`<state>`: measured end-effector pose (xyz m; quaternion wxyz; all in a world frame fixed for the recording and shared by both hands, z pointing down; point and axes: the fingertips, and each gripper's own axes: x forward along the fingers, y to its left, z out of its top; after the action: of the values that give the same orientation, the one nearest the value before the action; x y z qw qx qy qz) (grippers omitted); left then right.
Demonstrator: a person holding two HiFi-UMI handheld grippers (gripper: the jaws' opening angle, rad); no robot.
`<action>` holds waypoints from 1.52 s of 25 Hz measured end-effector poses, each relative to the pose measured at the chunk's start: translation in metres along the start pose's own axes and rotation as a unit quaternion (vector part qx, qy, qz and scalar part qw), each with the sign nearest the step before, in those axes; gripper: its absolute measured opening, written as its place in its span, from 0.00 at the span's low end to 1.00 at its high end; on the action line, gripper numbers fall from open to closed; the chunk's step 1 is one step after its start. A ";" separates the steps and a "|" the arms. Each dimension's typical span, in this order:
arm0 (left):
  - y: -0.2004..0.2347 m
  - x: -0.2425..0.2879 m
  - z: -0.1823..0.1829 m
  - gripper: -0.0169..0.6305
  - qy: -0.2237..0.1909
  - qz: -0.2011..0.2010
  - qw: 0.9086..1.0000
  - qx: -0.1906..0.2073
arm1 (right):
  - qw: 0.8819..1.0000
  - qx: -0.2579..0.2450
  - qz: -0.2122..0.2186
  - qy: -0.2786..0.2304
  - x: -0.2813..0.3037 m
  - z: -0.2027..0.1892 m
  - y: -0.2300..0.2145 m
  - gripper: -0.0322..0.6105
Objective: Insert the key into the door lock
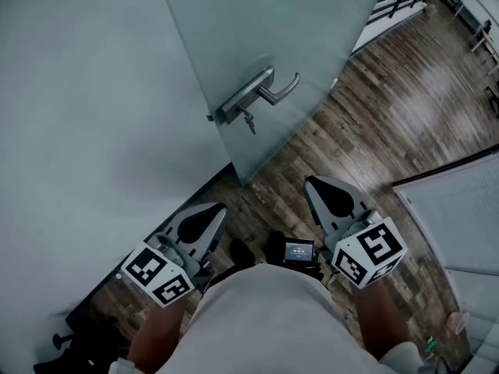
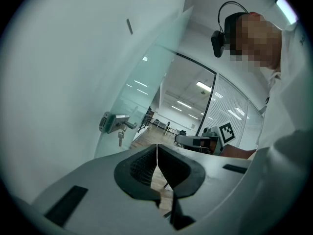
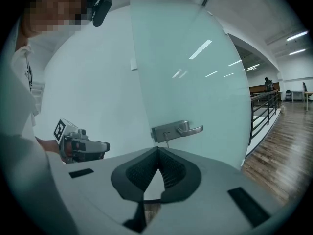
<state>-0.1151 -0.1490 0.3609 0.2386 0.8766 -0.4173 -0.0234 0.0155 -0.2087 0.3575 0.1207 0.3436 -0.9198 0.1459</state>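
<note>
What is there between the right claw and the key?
Nothing; in the right gripper view only air separates the right claw from the key.

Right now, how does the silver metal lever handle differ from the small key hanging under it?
The silver metal lever handle is far larger than the small thin key. The handle runs sideways from the grey metal lock plate; the key hangs down below it. Both are silver-coloured and belong to the same plate on the frosted glass door.

No print is legible; the small screen [image 1: 299, 250] shows only blurred digits.
</note>
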 end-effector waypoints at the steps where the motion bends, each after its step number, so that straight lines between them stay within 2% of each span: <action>1: -0.001 0.000 0.000 0.06 0.001 -0.001 1.000 0.000 | 1.000 -0.001 0.001 0.000 0.000 -0.001 0.001 0.07; 38: -0.022 -0.001 -0.014 0.06 0.018 -0.012 1.000 -0.008 | 1.000 -0.022 0.010 -0.001 0.000 0.007 0.015 0.07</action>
<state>-0.0969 -0.1306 0.3635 0.2525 0.8801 -0.4018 -0.0136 0.0047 -0.2001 0.3478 0.1257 0.3316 -0.9264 0.1270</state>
